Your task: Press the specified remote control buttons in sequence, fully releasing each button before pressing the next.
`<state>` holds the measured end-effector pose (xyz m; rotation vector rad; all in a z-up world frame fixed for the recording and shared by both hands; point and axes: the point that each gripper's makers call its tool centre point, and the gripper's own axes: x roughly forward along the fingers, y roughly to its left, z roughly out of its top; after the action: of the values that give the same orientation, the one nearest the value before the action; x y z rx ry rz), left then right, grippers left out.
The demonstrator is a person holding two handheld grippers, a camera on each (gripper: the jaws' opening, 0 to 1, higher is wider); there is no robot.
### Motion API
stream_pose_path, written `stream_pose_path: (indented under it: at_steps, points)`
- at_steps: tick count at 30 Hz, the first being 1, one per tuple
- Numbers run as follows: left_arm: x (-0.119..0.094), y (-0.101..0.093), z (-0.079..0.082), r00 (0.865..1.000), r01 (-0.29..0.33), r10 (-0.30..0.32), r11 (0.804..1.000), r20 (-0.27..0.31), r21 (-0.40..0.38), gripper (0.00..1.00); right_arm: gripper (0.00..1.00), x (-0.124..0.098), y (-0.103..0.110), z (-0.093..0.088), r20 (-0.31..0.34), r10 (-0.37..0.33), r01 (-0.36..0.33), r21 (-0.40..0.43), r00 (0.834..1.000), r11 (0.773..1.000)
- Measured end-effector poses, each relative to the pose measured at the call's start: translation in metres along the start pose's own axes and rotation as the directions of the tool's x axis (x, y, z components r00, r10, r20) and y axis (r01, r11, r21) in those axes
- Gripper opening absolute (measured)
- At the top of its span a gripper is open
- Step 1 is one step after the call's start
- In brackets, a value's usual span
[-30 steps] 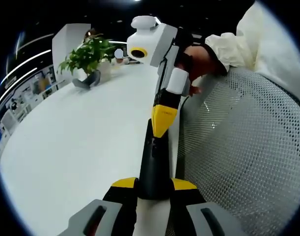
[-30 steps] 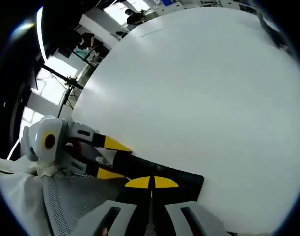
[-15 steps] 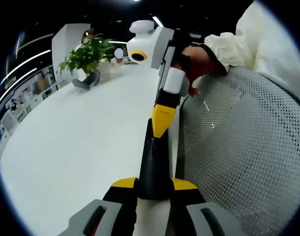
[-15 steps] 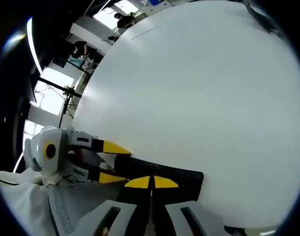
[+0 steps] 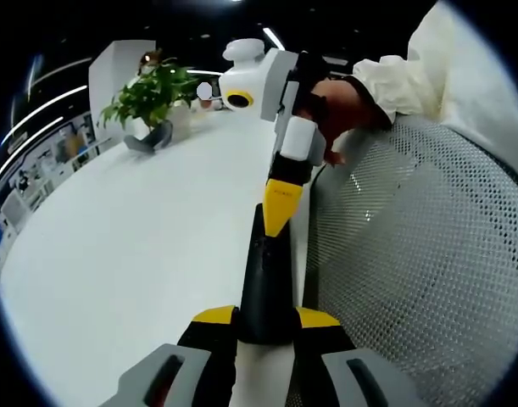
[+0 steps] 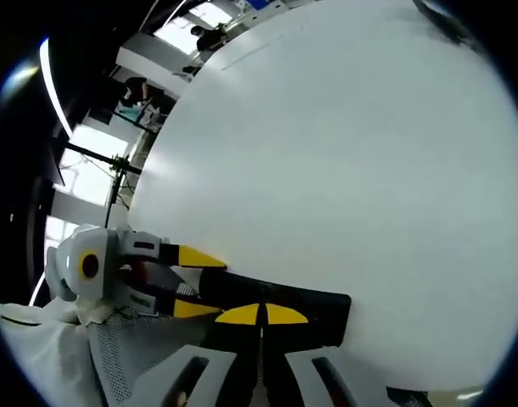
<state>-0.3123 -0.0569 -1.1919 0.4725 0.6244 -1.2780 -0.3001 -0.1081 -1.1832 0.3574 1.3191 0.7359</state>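
Note:
A black remote control point(image 5: 265, 280) runs lengthwise away from me at the edge of the white table point(image 5: 131, 237). My left gripper point(image 5: 265, 318) is shut on its near end, one yellow tip on each side. My right gripper point(image 5: 278, 206) comes down from above, held by a person's hand point(image 5: 348, 102), its jaws shut and the yellow tip resting on the remote's upper face. In the right gripper view the remote point(image 6: 314, 303) lies crosswise under my right gripper point(image 6: 260, 315), whose tips are pressed together. The left gripper point(image 6: 193, 281) clamps its left end.
A grey mesh chair back point(image 5: 420, 271) stands close beside the table on the right. A potted plant point(image 5: 153, 97) sits at the table's far end. The white tabletop point(image 6: 343, 153) stretches wide beyond the remote. A white sleeve point(image 5: 462, 68) hangs above the chair.
The right gripper's body has tipped slightly, with its tip staying on the remote. The right gripper view has shifted a little. The left gripper and remote have not moved.

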Motion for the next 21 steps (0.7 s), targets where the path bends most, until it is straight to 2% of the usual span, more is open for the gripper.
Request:
stream_pose_path:
  at_steps: [6,21]
  points:
    - [0.0,0.0,-0.0001,1.0,-0.001,0.001,1.0,0.001,-0.003,0.25,0.0,-0.0007,-0.0011,-0.0002,-0.004,0.002,-0.001,0.022,1.0,1.0]
    - [0.0004,-0.0003,-0.0006,1.0,-0.001,0.001,1.0,0.002,-0.001,0.25,0.0,-0.0044,-0.0091,-0.0031,-0.03,-0.059,0.059,-0.011,0.998,0.998]
